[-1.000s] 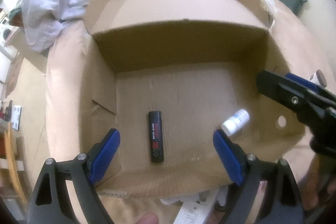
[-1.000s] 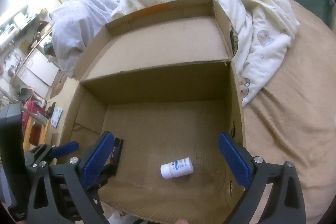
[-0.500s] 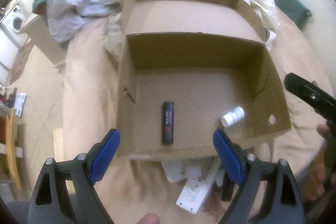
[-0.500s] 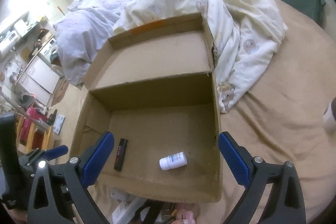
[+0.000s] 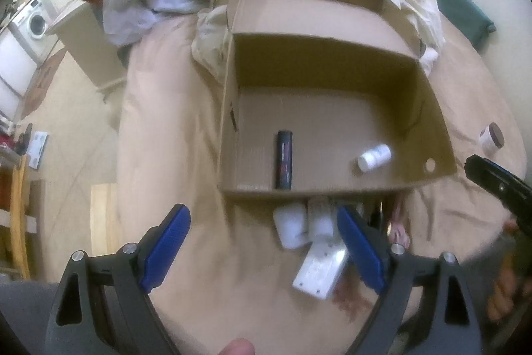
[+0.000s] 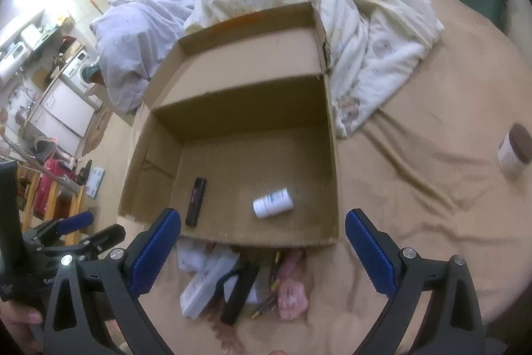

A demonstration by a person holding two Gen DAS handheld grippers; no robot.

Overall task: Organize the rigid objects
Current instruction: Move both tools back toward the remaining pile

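Observation:
An open cardboard box (image 5: 229, 128) (image 6: 334, 175) stands on the bed. Inside lie a black tube (image 5: 284, 159) (image 6: 196, 201) and a small white bottle (image 5: 374, 157) (image 6: 272, 202). In front of the box is a pile: a white remote-like bar (image 5: 319, 270) (image 6: 207, 283), a white block (image 5: 291, 223), a black bar (image 6: 240, 291), a pink item (image 6: 291, 288). My left gripper (image 5: 262, 250) is open and empty above the pile. My right gripper (image 6: 262, 252) is open and empty, also above the pile.
A white jar with a brown lid (image 6: 514, 152) (image 5: 492, 138) stands on the tan sheet (image 6: 415, 195) to the right. Rumpled duvets (image 6: 365, 22) lie behind the box. The bed's left edge drops to the floor, with furniture (image 6: 50, 188) and a washing machine (image 5: 35, 22) beyond.
Both grippers have pulled back and up from the box. The pile in front of the box has come into view. The tube and bottle have stayed inside.

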